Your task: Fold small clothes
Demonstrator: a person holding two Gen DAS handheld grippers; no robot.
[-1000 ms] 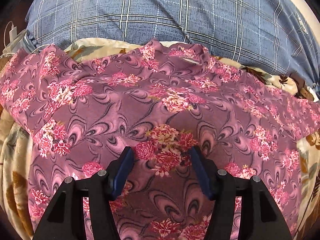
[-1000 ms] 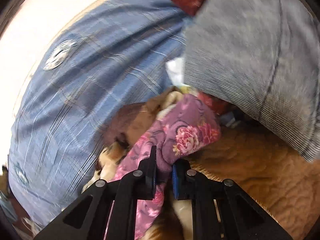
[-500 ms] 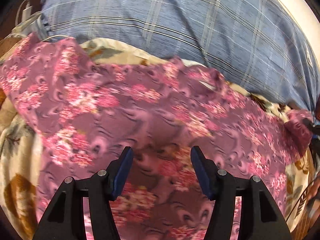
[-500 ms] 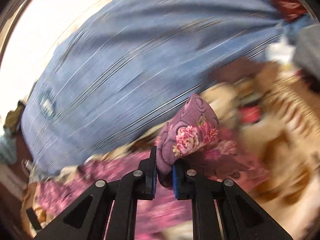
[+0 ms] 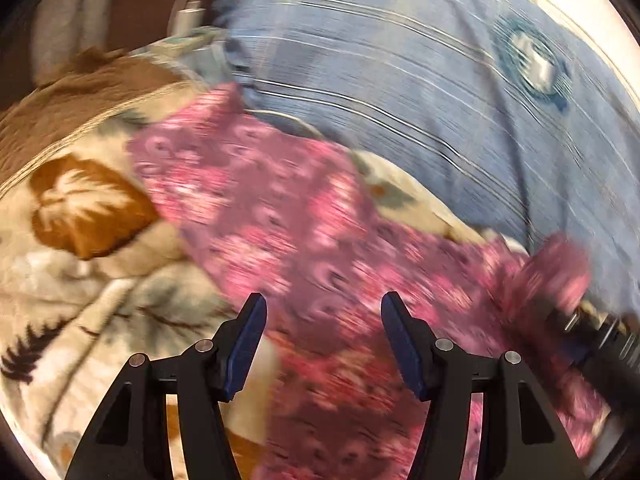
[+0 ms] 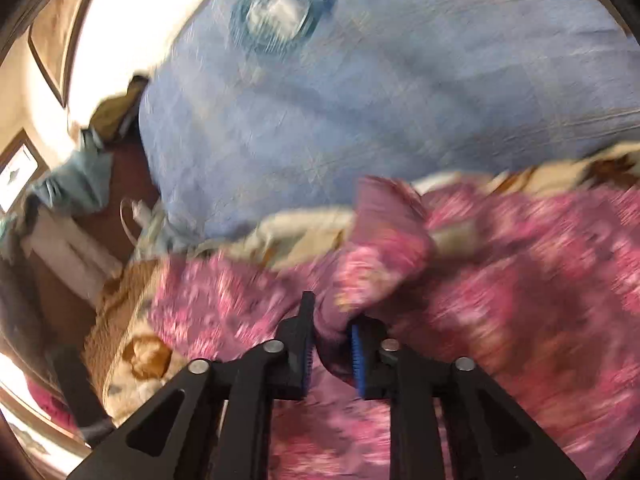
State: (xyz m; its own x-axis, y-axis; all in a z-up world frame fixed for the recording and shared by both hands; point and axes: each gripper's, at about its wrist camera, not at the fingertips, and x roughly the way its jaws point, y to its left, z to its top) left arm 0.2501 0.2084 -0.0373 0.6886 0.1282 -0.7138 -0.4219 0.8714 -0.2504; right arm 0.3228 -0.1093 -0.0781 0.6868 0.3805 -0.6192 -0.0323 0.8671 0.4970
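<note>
A mauve garment with pink flowers [image 5: 280, 216] lies spread on a cream leaf-patterned blanket [image 5: 80, 216]. My left gripper [image 5: 320, 320] is open and empty, just above the garment's near part. My right gripper [image 6: 330, 332] is shut on a bunched edge of the garment [image 6: 380, 248] and holds it over the rest of the cloth [image 6: 540, 280]. The right gripper also shows at the right edge of the left wrist view [image 5: 592, 336], with the held cloth [image 5: 560, 268] above it. Both views are motion-blurred.
A large blue checked pillow [image 5: 420, 80] lies behind the garment and shows in the right wrist view [image 6: 380, 92] too. A brown blanket [image 5: 72, 96] and a white charger with cable [image 5: 188, 12] are at the far left. Bluish cloth [image 6: 76, 176] lies beyond the bed's left side.
My right gripper has swung left, carrying the held garment edge over the rest of the garment. My left gripper has shifted right and stays open. The garment now looks narrower.
</note>
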